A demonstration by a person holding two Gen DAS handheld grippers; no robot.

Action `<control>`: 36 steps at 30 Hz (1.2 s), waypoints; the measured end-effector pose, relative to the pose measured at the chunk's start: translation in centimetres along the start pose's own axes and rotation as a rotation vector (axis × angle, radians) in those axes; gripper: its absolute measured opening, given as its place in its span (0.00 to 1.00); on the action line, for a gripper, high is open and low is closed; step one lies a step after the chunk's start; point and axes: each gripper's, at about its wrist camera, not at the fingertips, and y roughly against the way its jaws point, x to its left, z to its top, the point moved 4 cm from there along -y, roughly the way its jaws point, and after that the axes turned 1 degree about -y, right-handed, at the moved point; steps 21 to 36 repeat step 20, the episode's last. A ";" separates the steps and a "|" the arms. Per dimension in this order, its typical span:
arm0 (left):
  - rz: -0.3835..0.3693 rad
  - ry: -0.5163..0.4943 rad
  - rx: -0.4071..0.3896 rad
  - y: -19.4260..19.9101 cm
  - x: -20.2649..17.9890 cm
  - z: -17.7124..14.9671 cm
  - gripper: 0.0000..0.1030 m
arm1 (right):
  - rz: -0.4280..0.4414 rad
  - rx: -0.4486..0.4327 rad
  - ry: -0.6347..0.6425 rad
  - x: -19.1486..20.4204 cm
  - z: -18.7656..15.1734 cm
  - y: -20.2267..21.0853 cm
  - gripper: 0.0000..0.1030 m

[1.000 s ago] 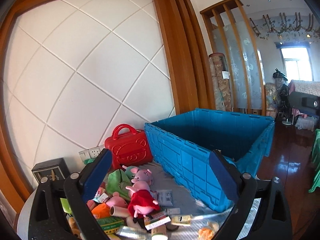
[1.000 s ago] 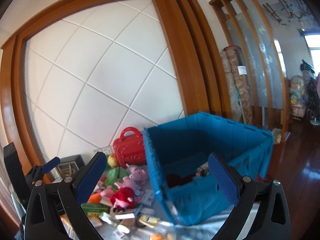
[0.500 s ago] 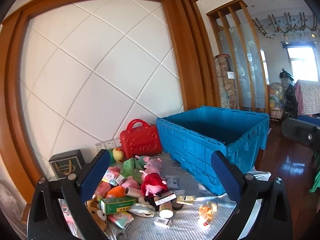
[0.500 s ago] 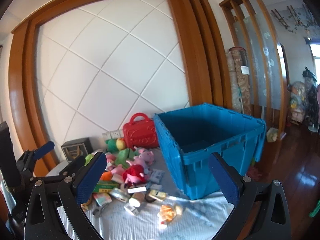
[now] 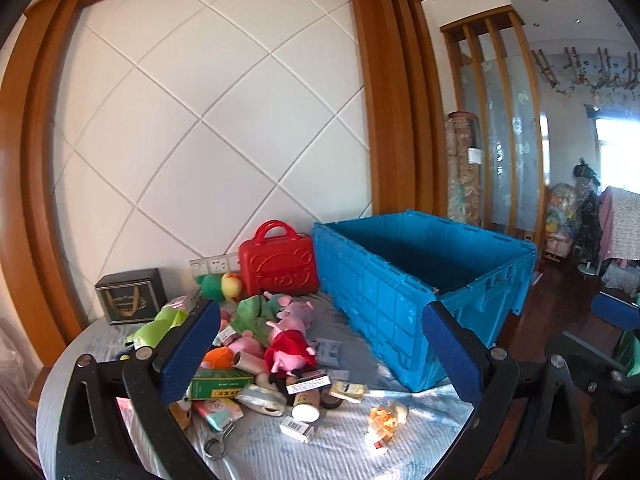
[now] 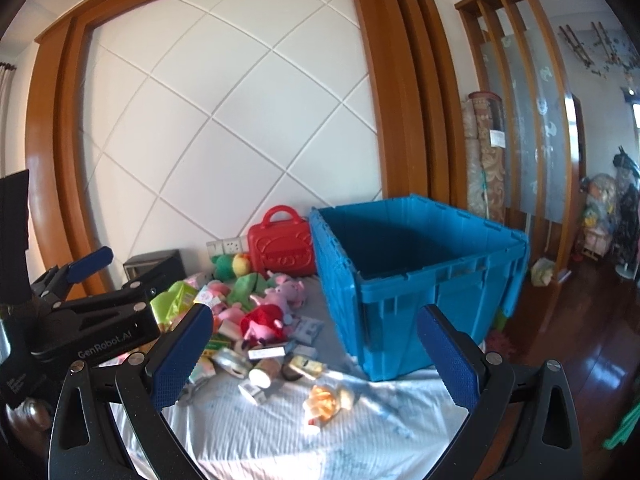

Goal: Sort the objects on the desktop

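both hand-held grippers wide open, empty, held level above table (image 5: pixel 280 452), facing blue crate (image 6: pixel 420 280).

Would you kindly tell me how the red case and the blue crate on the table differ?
The red case is shut and has a carry handle on top; the blue crate is open-topped with no lid visible. The red case is far smaller than the blue crate. Both look like rigid plastic and stand upright, side by side.

Cloth-covered table (image 5: pixel 320 452) carries blue crate (image 5: pixel 384 304), red case (image 5: pixel 278 266), toy heap (image 5: pixel 260 344).
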 end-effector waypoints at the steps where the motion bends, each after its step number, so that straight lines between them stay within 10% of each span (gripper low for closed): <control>1: 0.028 -0.010 0.001 0.0 0.0 -0.1 0.99 | -0.002 0.009 -0.003 -0.2 -0.2 -0.3 1.00; 36: 0.084 -0.041 -0.023 0.7 0.3 -0.9 0.99 | -0.036 0.056 0.006 -1.2 -0.9 -2.6 1.00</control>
